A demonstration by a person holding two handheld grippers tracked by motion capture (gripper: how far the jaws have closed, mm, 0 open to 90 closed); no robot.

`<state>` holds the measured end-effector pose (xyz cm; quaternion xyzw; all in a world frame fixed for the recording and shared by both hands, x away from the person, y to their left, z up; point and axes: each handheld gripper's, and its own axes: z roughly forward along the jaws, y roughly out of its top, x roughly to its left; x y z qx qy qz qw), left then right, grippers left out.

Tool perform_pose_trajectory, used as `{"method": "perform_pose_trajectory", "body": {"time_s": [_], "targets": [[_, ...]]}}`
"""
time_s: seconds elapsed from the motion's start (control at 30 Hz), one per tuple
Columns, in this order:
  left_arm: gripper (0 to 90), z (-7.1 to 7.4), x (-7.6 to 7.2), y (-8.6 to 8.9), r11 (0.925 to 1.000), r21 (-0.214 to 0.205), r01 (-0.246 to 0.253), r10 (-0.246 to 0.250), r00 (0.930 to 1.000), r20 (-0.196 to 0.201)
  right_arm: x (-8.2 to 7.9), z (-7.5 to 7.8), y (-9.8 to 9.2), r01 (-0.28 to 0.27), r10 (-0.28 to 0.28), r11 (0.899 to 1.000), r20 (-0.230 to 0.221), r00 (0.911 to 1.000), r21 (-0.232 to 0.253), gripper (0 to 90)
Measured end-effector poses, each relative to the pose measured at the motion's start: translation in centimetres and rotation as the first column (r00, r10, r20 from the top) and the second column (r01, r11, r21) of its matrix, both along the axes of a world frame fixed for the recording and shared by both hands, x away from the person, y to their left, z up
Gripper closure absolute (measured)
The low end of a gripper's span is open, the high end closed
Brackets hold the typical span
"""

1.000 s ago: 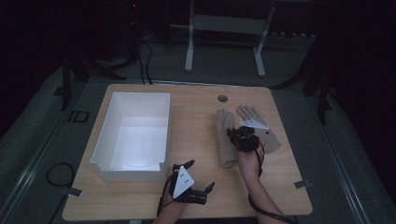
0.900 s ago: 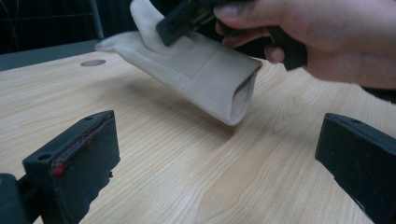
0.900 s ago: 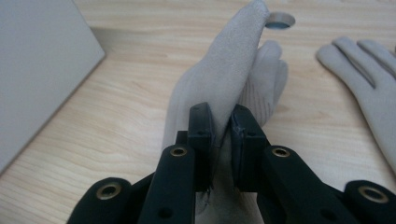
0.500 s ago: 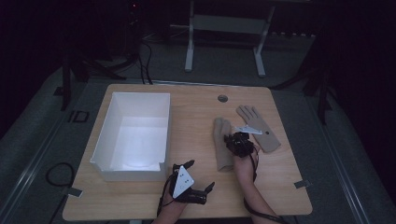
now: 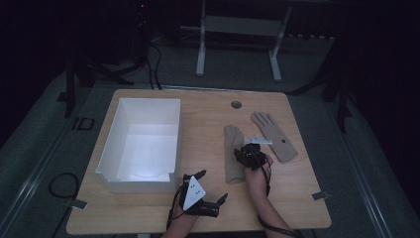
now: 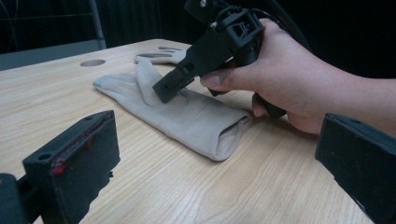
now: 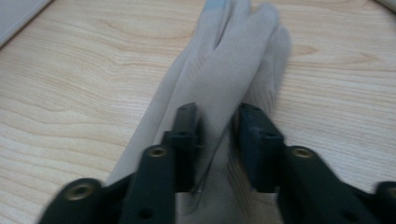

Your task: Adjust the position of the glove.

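Note:
Two beige gloves lie on the wooden table. The nearer glove point(image 5: 232, 157) point(image 6: 187, 116) point(image 7: 233, 60) lies flat with its fingers pointing away. My right gripper point(image 5: 246, 153) point(image 7: 217, 140) is down on its middle. The jaws have just been opening and stand a little apart, with a fold of glove fabric between them. From the left gripper view the right gripper point(image 6: 169, 89) tilts down onto the glove. The second glove point(image 5: 275, 136) point(image 6: 159, 55) lies spread out farther right. My left gripper point(image 5: 212, 185) point(image 6: 215, 177) rests open near the front edge, holding nothing.
A white open box point(image 5: 111, 144) stands on the left half of the table. A round cable hole point(image 5: 236, 104) sits near the far edge. Bare wood lies between the box and the gloves. A metal stand is on the floor beyond the table.
My right gripper has sunk onto the nearer glove and shifted slightly left. The left gripper has stayed where it was.

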<state>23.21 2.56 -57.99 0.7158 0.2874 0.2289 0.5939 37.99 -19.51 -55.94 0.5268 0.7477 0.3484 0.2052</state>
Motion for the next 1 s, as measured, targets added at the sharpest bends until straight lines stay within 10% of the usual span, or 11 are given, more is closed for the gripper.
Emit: {"method": "perform_pose_trajectory", "body": {"time_s": [0.4,1.0], "targets": [[0.1,0.0,0.0,0.0,1.0000,-0.002,0.003,-0.003,1.0000,-0.002,-0.6,3.2,-1.4,-0.096,0.099,0.995,0.122,0.9875,-0.037,53.6],[0.1,0.0,0.0,0.0,1.0000,-0.005,0.001,-0.001,1.0000,-0.005,1.0,5.6,-7.7,-0.127,0.131,0.991,0.136,0.9820,-0.038,51.9]]}}
